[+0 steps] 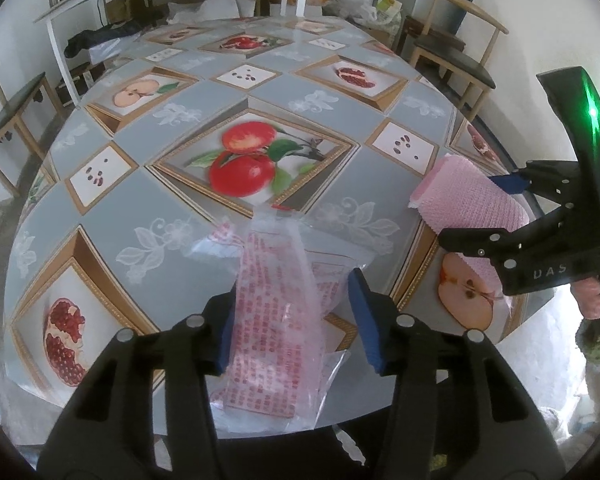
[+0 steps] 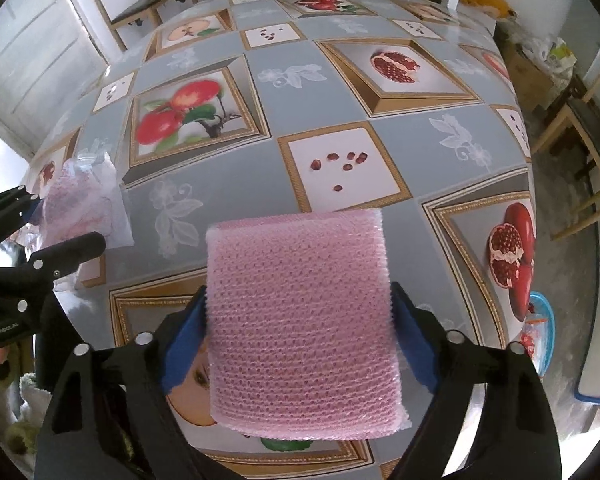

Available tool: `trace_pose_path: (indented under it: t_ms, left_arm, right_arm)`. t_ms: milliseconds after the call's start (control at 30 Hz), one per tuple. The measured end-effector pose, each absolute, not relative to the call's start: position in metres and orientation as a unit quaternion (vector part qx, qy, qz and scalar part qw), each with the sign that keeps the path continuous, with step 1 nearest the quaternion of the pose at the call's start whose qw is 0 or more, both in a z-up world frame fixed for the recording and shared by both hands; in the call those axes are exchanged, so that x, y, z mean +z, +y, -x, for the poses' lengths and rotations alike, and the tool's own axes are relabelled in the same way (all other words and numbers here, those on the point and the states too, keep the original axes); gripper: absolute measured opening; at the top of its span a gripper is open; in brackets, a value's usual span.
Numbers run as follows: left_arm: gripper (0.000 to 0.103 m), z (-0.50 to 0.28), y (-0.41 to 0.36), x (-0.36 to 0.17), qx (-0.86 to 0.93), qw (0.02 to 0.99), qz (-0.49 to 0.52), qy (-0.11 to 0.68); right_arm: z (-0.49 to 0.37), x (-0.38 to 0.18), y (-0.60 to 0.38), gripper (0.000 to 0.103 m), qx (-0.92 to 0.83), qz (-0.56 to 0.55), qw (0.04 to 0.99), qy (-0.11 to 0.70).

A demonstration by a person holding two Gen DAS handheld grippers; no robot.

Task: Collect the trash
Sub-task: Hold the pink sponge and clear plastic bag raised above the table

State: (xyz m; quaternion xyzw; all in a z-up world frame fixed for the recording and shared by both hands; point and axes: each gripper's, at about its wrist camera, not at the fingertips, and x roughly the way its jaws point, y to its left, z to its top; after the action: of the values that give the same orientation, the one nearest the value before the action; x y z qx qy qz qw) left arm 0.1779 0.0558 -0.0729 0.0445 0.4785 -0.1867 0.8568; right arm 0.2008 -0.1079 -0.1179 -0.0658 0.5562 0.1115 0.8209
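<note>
Nearest the left wrist camera, the left gripper (image 1: 294,316) stands about half open astride a clear plastic bag printed in red (image 1: 278,320) at the counter's (image 1: 204,224) near edge; the bag touches one blue finger (image 1: 226,334), the other stands apart, so no grip yet. Just beside it, the right gripper (image 2: 300,320) holds a pink foam wrap (image 2: 302,320) across its wide span, both fingers pressing its sides. Farther off, the fruit-patterned cloth shows no other litter. Both pieces remain uncollected; no bin shows.
</note>
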Motion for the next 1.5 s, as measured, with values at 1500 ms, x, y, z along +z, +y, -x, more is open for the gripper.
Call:
trace_pose_path:
  t_ms: [1500]
  left_arm:
    - [0.04,-0.15,0.067,-0.024,-0.174,0.904,-0.009,0.391]
  right_arm:
    - [-0.186,-0.078,-0.121,0.079,0.11,-0.002,0.852,0.513]
